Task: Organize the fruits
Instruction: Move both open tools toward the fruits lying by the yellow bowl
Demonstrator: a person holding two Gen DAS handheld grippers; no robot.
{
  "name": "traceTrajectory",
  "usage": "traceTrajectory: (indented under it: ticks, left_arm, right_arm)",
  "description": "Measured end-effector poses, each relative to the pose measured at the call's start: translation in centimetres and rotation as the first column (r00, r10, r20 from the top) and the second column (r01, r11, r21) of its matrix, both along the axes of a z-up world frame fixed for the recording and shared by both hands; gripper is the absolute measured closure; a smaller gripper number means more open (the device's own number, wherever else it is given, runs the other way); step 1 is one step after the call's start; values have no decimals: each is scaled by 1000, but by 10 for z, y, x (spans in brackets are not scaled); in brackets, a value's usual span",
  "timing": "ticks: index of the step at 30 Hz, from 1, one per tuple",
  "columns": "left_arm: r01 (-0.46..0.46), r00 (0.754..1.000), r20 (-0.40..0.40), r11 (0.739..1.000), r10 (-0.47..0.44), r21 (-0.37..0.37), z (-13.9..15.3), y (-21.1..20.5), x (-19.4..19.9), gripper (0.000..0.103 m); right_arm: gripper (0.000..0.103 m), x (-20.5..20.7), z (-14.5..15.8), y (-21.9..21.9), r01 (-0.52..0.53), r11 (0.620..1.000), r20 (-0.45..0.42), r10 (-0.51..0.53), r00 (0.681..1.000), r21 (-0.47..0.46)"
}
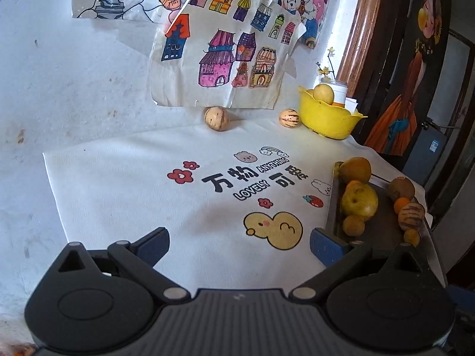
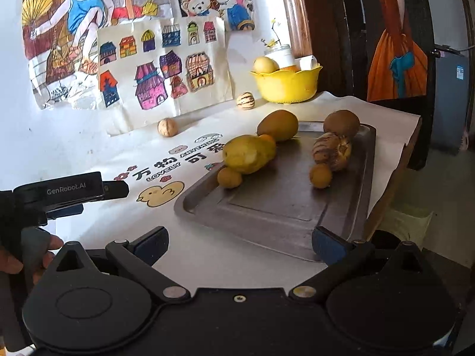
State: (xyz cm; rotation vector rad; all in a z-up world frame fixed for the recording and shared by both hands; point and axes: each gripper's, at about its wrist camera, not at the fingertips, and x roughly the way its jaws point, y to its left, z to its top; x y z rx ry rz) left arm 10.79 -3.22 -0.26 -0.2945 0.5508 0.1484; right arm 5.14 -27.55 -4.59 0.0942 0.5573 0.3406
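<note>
**Both grippers empty, fruit split between tray and cloth**

Both tools hang spread wide with nothing between their fingers. The left gripper (image 1: pixel 239 247) hovers over the printed cloth (image 1: pixel 118 184), left of the metal tray (image 2: pixel 267 207); the right gripper (image 2: pixel 240 244) sits at the tray's near edge, its right finger over the rim.

The tray is the landmark. Along its left side lie a small brown fruit (image 2: pixel 229 177), a large yellow pear-like fruit (image 2: pixel 248 154) and, at the far left corner, a brown-green oval fruit (image 2: pixel 278 125). Along its right side sit a small round fruit (image 2: pixel 320 175), a striped melon (image 2: pixel 331 151) and a kiwi-like fruit (image 2: pixel 341 123). Beyond the tray's far edge stands a yellow bowl (image 2: pixel 286 86) already holding a pale fruit and a jar. Two strays rest on the cloth far left of the tray: a striped fruit (image 2: pixel 245 100) just beside the bowl and a pale round one (image 2: pixel 167 127) near the drawings.

The yellow pear-like fruit lies ahead of the right fingers, its long axis slanting from near-left to far-right across their opening. The right gripper is plainly nearer the tray fruit; the left looks better placed for the strays.
</note>
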Motion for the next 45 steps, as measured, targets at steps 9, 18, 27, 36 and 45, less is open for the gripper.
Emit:
traceTrajectory:
  ticks: [9,18,27,36,45]
  left_arm:
    - [9,1000,-19,1000,-8,27,8,5,-9,0]
    - [28,999,-36,985,-22,170,22,7,-5,0]
    - [62,998,-33,958,-55,279,28,24,19,0]
    - [105,994,-44,957,-96,271,36,49,67,0]
    - [46,998,26,966,-54,255,43,56,118,0]
  right_arm:
    - [1,-10,4,13,-4,999,-18,4,1000,-33]
    - [1,-1,19,20,-43,997,9,43,999,-67]
    - [1,41,57,20,-165,983,-36,163,986,-79]
    - [1,98,104,27,-244,963,-138,228,964,-114]
    - [1,176,150,44,-244,965,-145,228,963,-101]
